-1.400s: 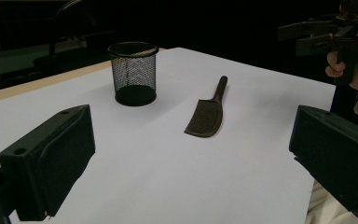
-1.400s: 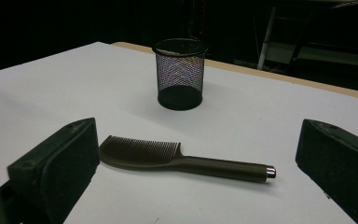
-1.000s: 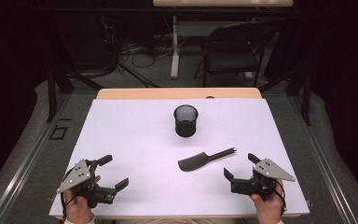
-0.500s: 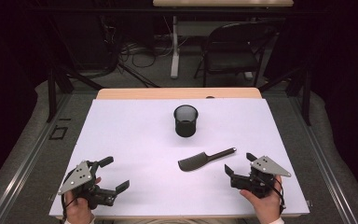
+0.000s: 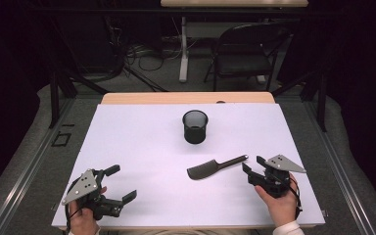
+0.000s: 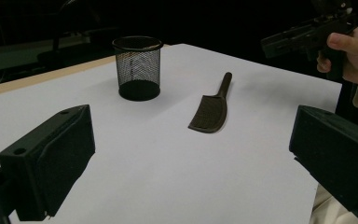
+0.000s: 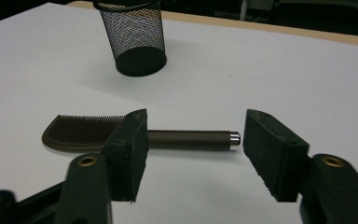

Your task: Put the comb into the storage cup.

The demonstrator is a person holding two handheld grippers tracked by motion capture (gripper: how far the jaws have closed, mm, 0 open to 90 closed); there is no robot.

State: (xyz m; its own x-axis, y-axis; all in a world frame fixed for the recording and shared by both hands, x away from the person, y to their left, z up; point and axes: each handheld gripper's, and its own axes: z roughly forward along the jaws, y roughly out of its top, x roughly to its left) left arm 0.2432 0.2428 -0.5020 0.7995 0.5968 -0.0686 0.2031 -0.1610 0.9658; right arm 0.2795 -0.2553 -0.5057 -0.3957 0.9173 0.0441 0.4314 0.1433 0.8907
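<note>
- I read the job in hand as picking up the comb (image 5: pixel 215 167), probably to drop it into the mesh cup (image 5: pixel 195 127); that is my judgement from how things lie.
- The comb lies flat on the white table cover (image 5: pixel 142 147), near the middle and a little to the right, with the cup standing upright at about 11 o'clock from it, well apart.
- Its long axis runs from the toothed head at roughly 8 o'clock to the silver-tipped handle at 2 o'clock in the high view.
- My right gripper (image 5: pixel 254 169) is the nearer one: the handle end sits just beside its jaws, at about 10 o'clock from them. The jaws stand apart and hold nothing.
- In the right gripper view the comb (image 7: pixel 140 135) lies crosswise between and beyond the jaws, handle tip pointing to 3 o'clock. I'd say the handle is roughly framed, but I cannot tell how far ahead of the pads it lies.
- My left gripper (image 5: pixel 120 183) rests at the near left corner, jaws wide apart and empty, well away from the comb, which lies at about 2 o'clock from it.
- Hard to read: the near jaw covers the joint of head and handle in the right gripper view, and the cup's rim (image 7: pixel 127 4) is cut off at the top there.
- The cup's inside looks empty in the left gripper view (image 6: pixel 138 67), though the mesh is dark.
</note>
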